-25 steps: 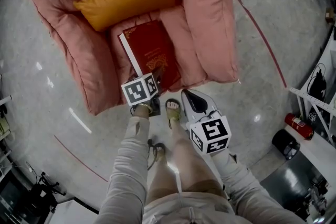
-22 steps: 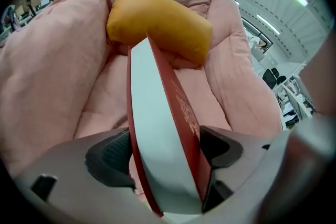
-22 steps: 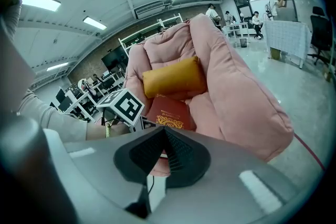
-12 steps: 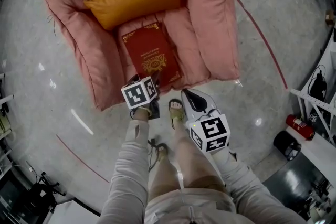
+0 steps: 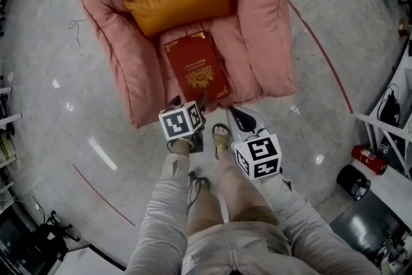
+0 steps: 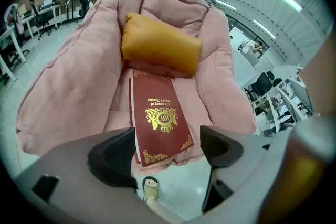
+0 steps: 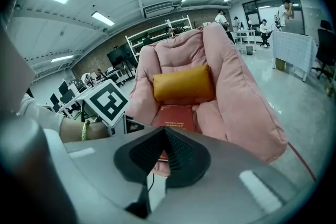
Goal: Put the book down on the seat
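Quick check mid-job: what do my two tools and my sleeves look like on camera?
The left tool and right tool have smooth grey bodies with black ribbed pads. Each carries a white cube printed with black square markers. The sleeves are long and light grey. A thin yellow-green band sits at the left wrist.

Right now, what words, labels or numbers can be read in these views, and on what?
"A Treasury of": gold print on the red book cover; the line below is too small to read.
Its gold emblem: a monogram, unclear.
Left gripper and right gripper cubes: square markers, no words.
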